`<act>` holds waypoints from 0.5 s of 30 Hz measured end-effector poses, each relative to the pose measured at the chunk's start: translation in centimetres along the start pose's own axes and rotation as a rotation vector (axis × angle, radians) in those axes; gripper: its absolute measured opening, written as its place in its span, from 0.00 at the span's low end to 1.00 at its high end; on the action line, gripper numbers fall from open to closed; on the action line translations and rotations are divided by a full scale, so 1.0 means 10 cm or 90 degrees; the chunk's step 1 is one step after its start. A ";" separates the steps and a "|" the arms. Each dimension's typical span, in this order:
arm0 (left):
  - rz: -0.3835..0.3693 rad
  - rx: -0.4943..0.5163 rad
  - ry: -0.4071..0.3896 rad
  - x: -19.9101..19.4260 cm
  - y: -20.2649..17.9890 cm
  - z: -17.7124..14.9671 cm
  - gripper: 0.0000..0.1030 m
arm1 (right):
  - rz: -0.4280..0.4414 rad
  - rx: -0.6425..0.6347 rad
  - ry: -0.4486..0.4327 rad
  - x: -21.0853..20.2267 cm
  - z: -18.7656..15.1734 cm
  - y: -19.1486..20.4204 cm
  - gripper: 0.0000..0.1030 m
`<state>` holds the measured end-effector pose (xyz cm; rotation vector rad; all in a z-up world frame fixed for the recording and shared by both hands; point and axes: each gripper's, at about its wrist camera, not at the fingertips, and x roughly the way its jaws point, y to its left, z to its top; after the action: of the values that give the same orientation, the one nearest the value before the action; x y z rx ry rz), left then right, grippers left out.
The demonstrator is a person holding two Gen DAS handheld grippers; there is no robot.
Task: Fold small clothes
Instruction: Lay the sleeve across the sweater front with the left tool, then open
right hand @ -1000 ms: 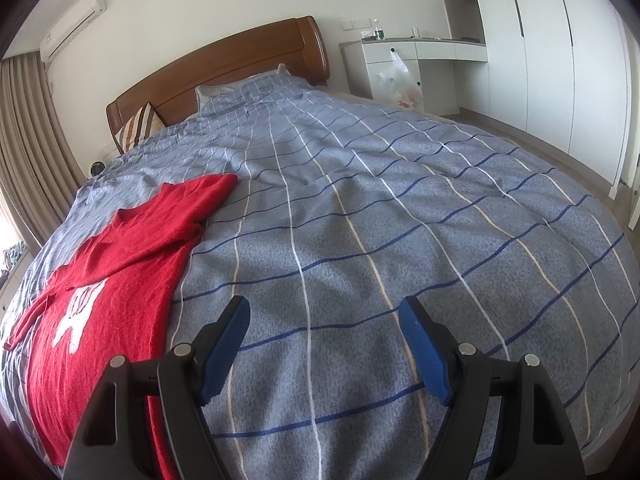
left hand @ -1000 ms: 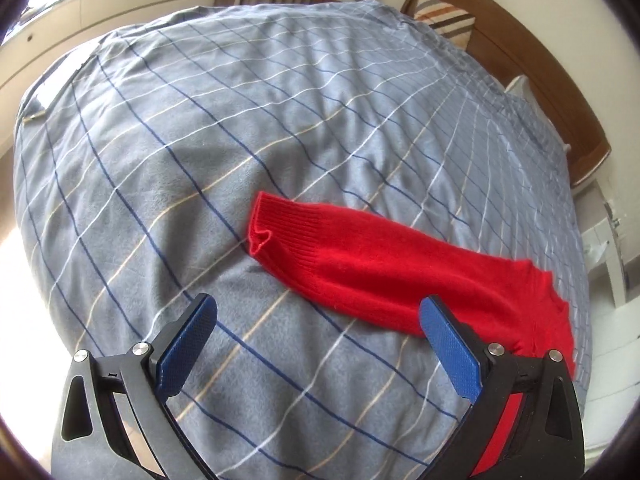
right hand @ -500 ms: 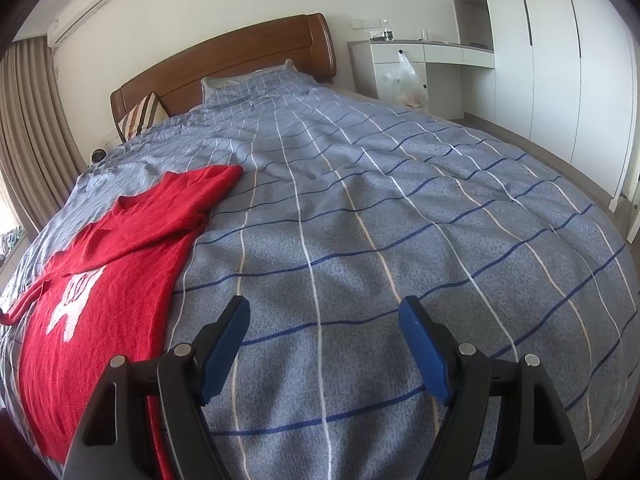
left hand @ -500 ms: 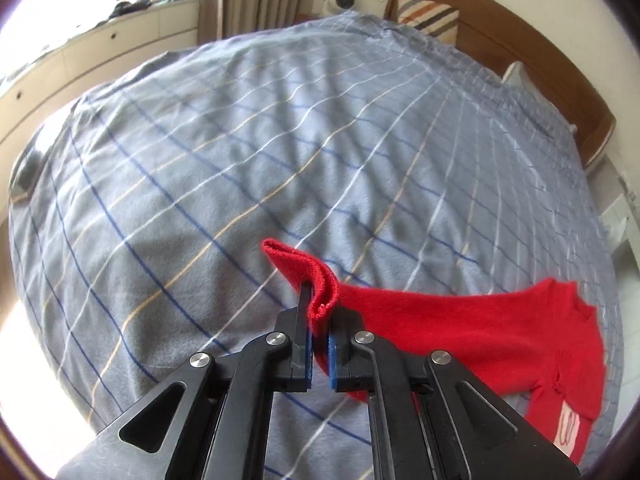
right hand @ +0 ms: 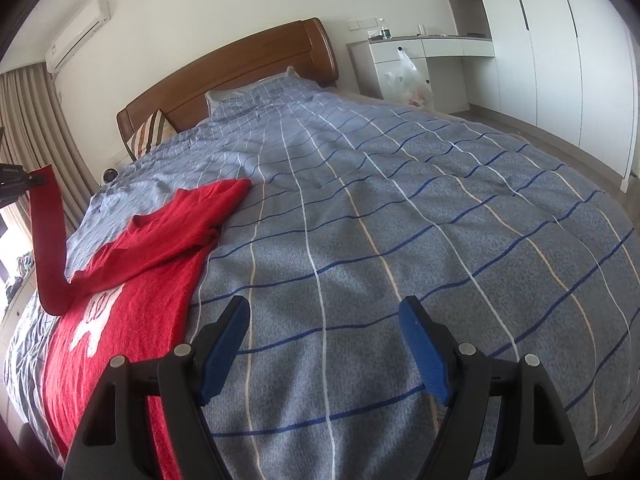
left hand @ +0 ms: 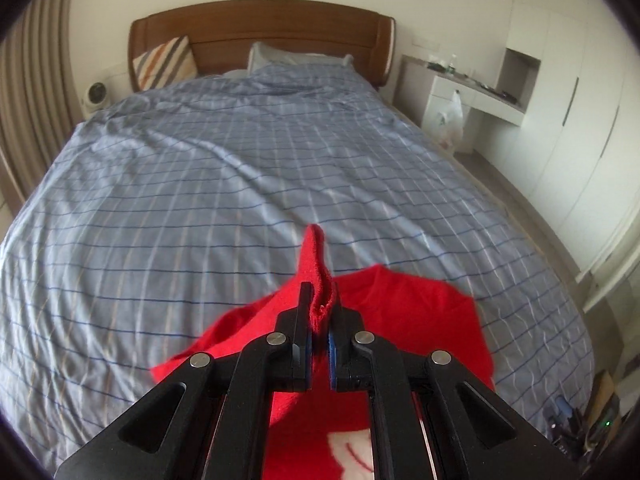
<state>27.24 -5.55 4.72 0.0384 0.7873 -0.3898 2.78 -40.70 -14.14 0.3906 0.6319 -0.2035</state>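
Observation:
A small red sweater with a white print lies spread on the blue checked bed, to the left in the right wrist view. My left gripper is shut on the cuff of its sleeve, held up over the sweater's body. From the right wrist view that sleeve hangs lifted at the far left, with the left gripper's tip at its top end. My right gripper stands open over bare bedcover beside the sweater, nothing between its fingers.
The bed has a wooden headboard, a striped cushion and a pillow. A white desk with a plastic bag and tall wardrobes line the right side. Curtains hang on the left.
The left gripper closed on the sleeve's cuff, then lifted it and swung it over the sweater's body, rolling as it went. The right gripper stayed where it was.

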 end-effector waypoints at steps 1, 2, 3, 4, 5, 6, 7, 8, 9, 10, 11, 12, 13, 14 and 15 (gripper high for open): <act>-0.011 0.015 0.012 0.12 -0.18 -0.02 0.04 | 0.001 0.004 -0.001 0.00 0.01 -0.02 0.74; -0.020 0.029 0.023 0.24 -0.34 -0.05 0.04 | 0.001 0.007 -0.002 -0.01 0.01 -0.03 0.74; -0.030 0.042 0.035 0.35 -0.49 -0.09 0.04 | 0.001 0.010 -0.003 -0.02 0.01 -0.04 0.74; -0.038 0.055 0.051 0.48 -0.62 -0.14 0.05 | 0.002 0.013 -0.004 -0.02 0.02 -0.05 0.74; -0.043 0.065 0.075 0.60 -0.74 -0.20 0.07 | 0.003 0.015 -0.003 -0.02 0.02 -0.06 0.74; -0.044 0.071 0.104 0.72 -0.82 -0.27 0.19 | 0.003 0.017 -0.002 -0.02 0.02 -0.07 0.74; -0.028 0.074 0.126 0.80 -0.88 -0.35 0.45 | 0.003 0.018 -0.001 -0.02 0.02 -0.08 0.74; -0.006 0.076 0.132 0.83 -0.90 -0.43 0.58 | 0.002 0.018 -0.001 -0.02 0.02 -0.08 0.74; 0.009 0.079 0.123 0.82 -0.90 -0.49 0.71 | 0.001 0.018 -0.002 -0.02 0.02 -0.08 0.74; 0.014 0.081 0.112 0.78 -0.85 -0.55 0.76 | 0.000 0.019 -0.002 -0.02 0.02 -0.07 0.74; 0.014 0.078 0.109 0.74 -0.78 -0.59 0.78 | 0.000 0.019 -0.003 -0.03 0.02 -0.07 0.74; 0.015 0.070 0.110 0.67 -0.69 -0.65 0.81 | 0.000 0.020 -0.005 -0.03 0.02 -0.08 0.74; 0.020 0.062 0.110 0.61 -0.59 -0.69 0.83 | 0.001 0.022 -0.006 -0.03 0.02 -0.08 0.74; 0.033 0.058 0.108 0.56 -0.51 -0.75 0.83 | 0.001 0.022 -0.005 -0.03 0.02 -0.08 0.74; 0.054 0.060 0.104 0.49 -0.42 -0.81 0.85 | 0.002 0.023 -0.005 -0.02 0.02 -0.09 0.74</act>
<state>23.39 -9.63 -3.97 0.1928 0.9248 -0.3466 2.46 -41.56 -14.07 0.4250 0.6208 -0.2126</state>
